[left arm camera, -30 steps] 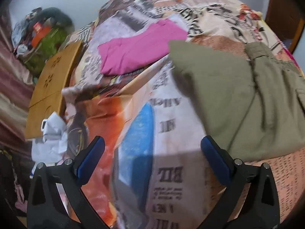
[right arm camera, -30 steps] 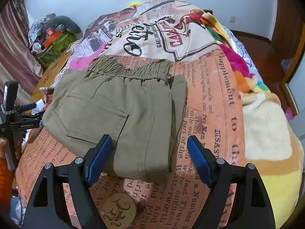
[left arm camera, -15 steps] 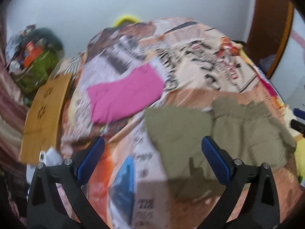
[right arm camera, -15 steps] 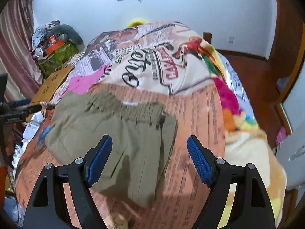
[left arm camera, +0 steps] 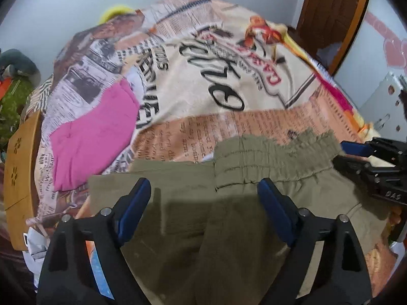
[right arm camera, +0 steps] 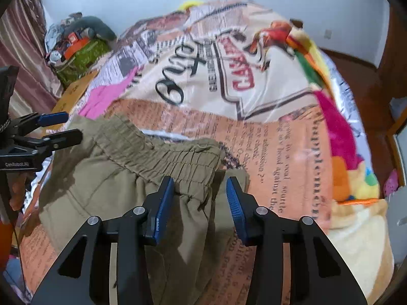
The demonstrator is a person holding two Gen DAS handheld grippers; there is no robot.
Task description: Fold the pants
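Observation:
Olive-green pants [left arm camera: 229,218] lie folded on the printed bedspread, elastic waistband [left arm camera: 274,155] toward the far side. My left gripper [left arm camera: 203,203] is open and hovers over the pants' left part, empty. My right gripper [right arm camera: 201,198] is partly closed but still open, its jaws astride the right end of the waistband [right arm camera: 178,160] of the pants [right arm camera: 106,198]; nothing is pinched. The right gripper shows at the right edge of the left wrist view [left arm camera: 368,160]. The left gripper shows at the left edge of the right wrist view [right arm camera: 51,129].
A folded pink garment [left arm camera: 94,137] lies on the bedspread [left arm camera: 229,76] left of the pants. A wooden board [left arm camera: 20,172] sits at the bed's left side. A cluttered pile [right arm camera: 76,43] stands by the wall. A fluffy coloured blanket [right arm camera: 356,178] lies right.
Both grippers have moved in over the pants. The right gripper's jaws have narrowed around the waistband end. The left gripper swung right from the bed's edge onto the pants.

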